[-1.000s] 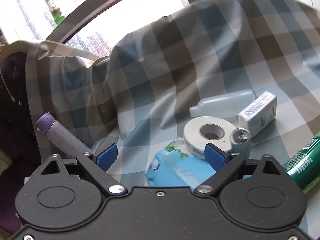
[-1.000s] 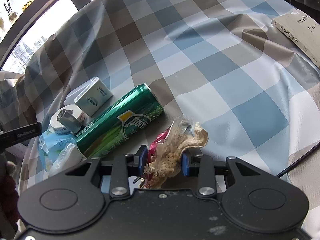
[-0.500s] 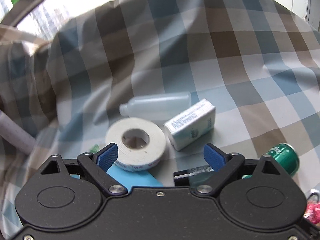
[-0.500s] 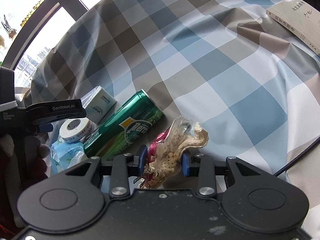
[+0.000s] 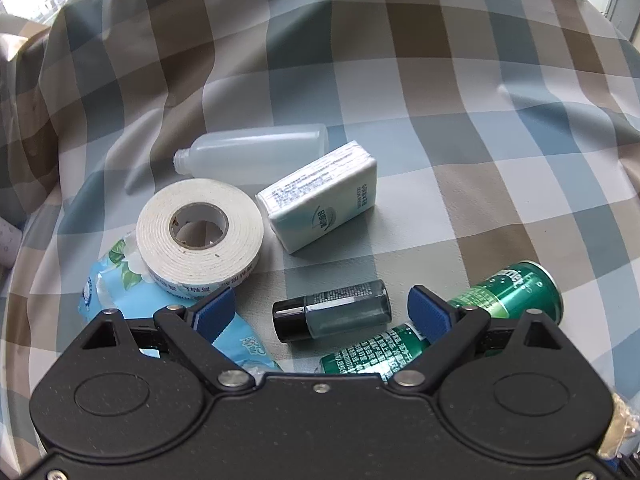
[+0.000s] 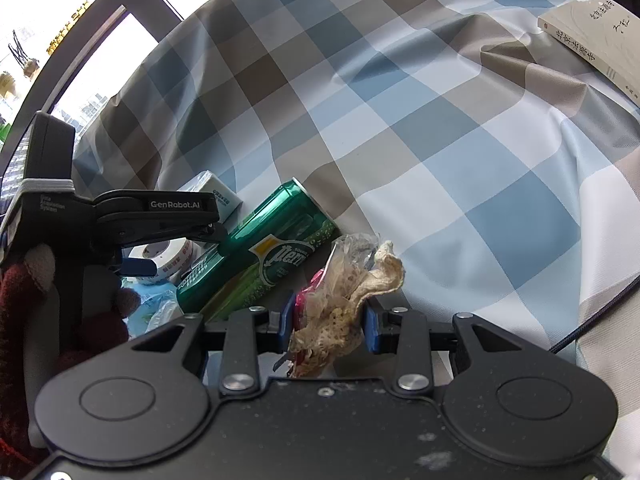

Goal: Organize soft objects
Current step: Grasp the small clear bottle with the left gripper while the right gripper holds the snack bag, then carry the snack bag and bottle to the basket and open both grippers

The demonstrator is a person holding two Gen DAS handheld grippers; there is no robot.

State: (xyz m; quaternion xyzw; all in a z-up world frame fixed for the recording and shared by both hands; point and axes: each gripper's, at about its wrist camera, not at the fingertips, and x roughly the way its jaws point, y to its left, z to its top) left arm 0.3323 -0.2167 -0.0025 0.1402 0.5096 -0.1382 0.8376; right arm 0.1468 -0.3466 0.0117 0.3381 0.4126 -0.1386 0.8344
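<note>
The left gripper (image 5: 322, 312) is hanging over a checked cloth (image 5: 440, 92) with its blue pads spread wide, gripping nothing; a small dark bottle (image 5: 332, 310) is lying on its side in the gap between them, touched by neither pad. Just beyond it a roll of white tape (image 5: 200, 232) is resting partly on a blue tissue pack (image 5: 120, 292), with a white tissue packet (image 5: 320, 200) and a clear plastic bottle (image 5: 252, 152) lying beside them, and a green can (image 5: 500, 296) is lying to the right. The right gripper (image 6: 326, 326) is clamping a crumpled snack wrapper (image 6: 344, 292) between its closed-in pads, near the can, while a book (image 6: 596, 36) is sitting at the cloth's far corner
</note>
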